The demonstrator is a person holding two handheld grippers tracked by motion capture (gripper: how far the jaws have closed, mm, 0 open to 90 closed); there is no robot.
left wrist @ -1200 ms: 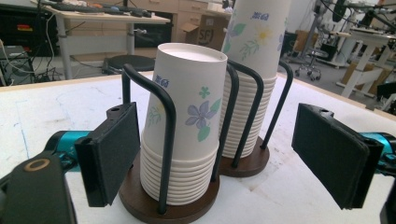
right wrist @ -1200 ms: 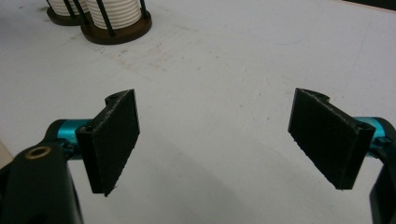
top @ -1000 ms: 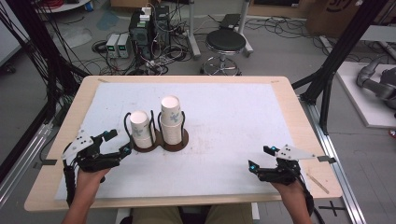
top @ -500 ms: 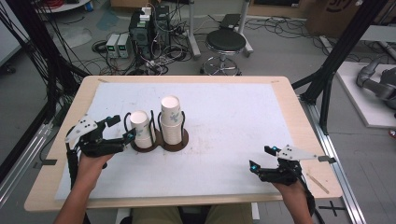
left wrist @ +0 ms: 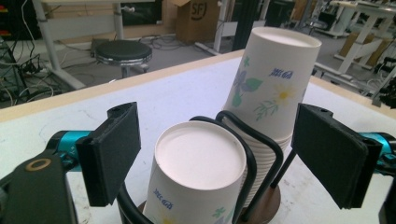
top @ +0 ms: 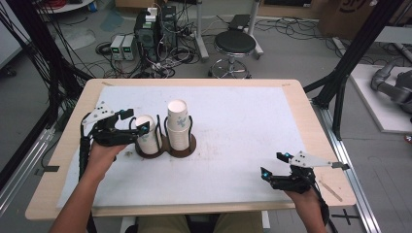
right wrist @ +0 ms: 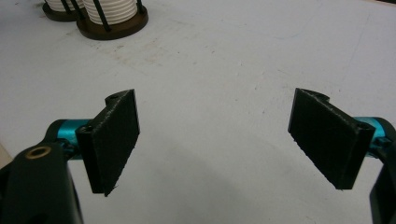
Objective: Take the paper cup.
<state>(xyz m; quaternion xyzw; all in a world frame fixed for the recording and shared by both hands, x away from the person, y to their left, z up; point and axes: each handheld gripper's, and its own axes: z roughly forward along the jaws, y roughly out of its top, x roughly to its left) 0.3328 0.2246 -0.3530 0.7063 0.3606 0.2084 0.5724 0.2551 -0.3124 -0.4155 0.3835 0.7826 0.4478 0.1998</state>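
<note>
- 2 stacks of paper cups stand upside down in a dark wire holder on round brown bases, near the left-middle of the table (top: 291, 92), which has a white mat over a pale wooden top.
- The shorter stack (top: 147, 134) sits in the left ring of the holder (top: 166, 145); the taller stack (top: 179, 125) sits in the right ring, just beside it.
- In the left gripper view, the shorter stack (left wrist: 198, 179) shows its flat white bottom facing up, and the taller stack (left wrist: 271, 88) rises behind it, printed with flowers, leaves and blue lettering.
- The holder's black wire loops (left wrist: 252, 154) curve around both stacks there.
- The left gripper (top: 132, 122) is held at the shorter stack, its jaws spread wide with 1 on either side of the cup top.
- In the left gripper view, the left gripper (left wrist: 215, 158) has its 2 black pads well apart; whether either pad touches the cup cannot be told.
- The person's left hand (top: 104, 150) grips that tool from behind, the forearm coming in from the bottom left.
- The right gripper (top: 274, 166) hovers low near the table's front right corner, well apart from the cups.
- In the right gripper view, the right gripper (right wrist: 215, 140) has its jaws spread wide with only bare white mat between them.
- The 2 brown bases (right wrist: 112, 21) of the holder appear at the top left of that view, far from the pads.
- 1 black stool (top: 235, 46) stands on the floor beyond the table, near computer boxes (top: 155, 26) and tangled cables.
</note>
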